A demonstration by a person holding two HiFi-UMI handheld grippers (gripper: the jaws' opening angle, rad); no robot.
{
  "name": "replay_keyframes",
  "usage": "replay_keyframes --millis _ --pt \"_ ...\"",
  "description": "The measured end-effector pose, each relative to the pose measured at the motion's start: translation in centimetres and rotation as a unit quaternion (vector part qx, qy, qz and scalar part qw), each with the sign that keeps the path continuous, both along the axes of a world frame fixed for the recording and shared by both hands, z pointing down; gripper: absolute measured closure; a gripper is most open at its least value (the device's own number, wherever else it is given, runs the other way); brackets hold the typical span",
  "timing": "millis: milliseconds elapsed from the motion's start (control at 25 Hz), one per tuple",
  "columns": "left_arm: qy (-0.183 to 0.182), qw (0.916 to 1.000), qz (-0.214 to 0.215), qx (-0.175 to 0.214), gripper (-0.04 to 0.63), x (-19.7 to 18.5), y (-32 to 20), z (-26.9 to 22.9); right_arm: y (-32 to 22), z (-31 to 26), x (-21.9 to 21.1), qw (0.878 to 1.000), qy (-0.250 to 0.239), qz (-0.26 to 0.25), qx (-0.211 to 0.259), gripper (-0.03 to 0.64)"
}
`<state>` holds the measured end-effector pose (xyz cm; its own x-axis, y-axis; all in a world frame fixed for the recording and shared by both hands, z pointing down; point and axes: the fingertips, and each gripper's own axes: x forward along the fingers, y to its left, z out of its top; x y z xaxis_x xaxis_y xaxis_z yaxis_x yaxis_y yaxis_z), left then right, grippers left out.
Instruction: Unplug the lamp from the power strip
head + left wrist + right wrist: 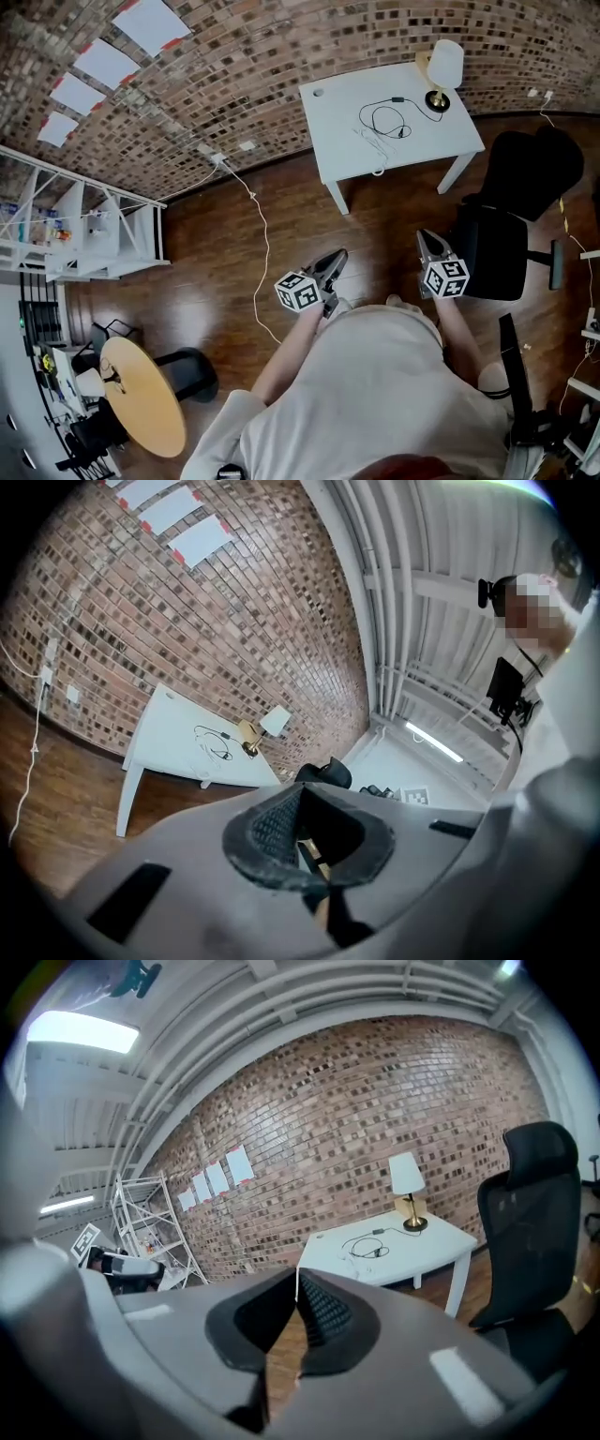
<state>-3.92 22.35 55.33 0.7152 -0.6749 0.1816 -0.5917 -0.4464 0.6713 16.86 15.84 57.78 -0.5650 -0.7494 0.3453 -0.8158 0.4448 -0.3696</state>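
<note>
The lamp (pixel 445 67), with a white shade and a brass base, stands at the far right corner of the white table (pixel 337 112). Its black cord (pixel 388 117) loops across the tabletop toward a white power strip (pixel 375 145) near the front edge. Both grippers are held close to the person's body, well short of the table. The left gripper (pixel 335 260) and the right gripper (pixel 427 240) are both shut and hold nothing. The lamp (pixel 274 722) looks far off in the left gripper view. In the right gripper view the lamp (pixel 406 1181) and table (pixel 422 1249) are distant too.
A black office chair (pixel 511 220) stands just right of the right gripper, in front of the table. A white cable (pixel 260 246) runs over the wooden floor from the brick wall. White shelving (pixel 84 230) and a round wooden table (pixel 141 396) are at the left.
</note>
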Motion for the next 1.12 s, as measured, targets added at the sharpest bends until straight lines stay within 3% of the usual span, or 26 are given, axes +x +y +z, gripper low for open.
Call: replay_keyframes --millis 160,280,400,520,720,840,920,1120 --pt "0.012 0.9997 -0.015 -0.017 0.592 0.8 0.8 0.2 0.9 1.4 -0.7 0.999 0.012 -0.011 -0.032 0.617" --pt "0.012 0.9993 -0.026 -0.025 0.592 1.8 0.8 1.0 0.9 1.0 -0.3 0.999 0.029 -0.041 -0.018 0.611" --pt "-0.002 0.9987 -0.042 -0.028 0.592 2.1 0.9 1.7 0.8 1.2 1.3 0.995 0.081 -0.062 0.009 0.609" --pt "-0.013 0.9971 -0.069 -0.029 0.592 1.5 1.0 1.9 1.5 1.3 2.5 0.984 0.145 -0.090 0.045 0.600" --pt "-0.027 0.9949 -0.092 -0.030 0.592 0.5 1.7 1.8 2.8 2.4 3.6 0.970 0.195 -0.131 0.062 0.589" --pt "-0.041 0.9920 -0.116 -0.028 0.592 -0.7 1.9 1.9 4.0 3.4 3.1 0.939 0.272 -0.189 0.091 0.582" --pt "-0.040 0.9894 -0.136 -0.031 0.592 -1.1 1.5 2.0 3.9 3.8 2.8 0.924 0.291 -0.222 0.106 0.572" --pt "-0.052 0.9906 -0.122 -0.035 0.592 1.9 2.3 3.6 4.5 5.0 4.9 0.927 0.279 -0.228 0.100 0.559"
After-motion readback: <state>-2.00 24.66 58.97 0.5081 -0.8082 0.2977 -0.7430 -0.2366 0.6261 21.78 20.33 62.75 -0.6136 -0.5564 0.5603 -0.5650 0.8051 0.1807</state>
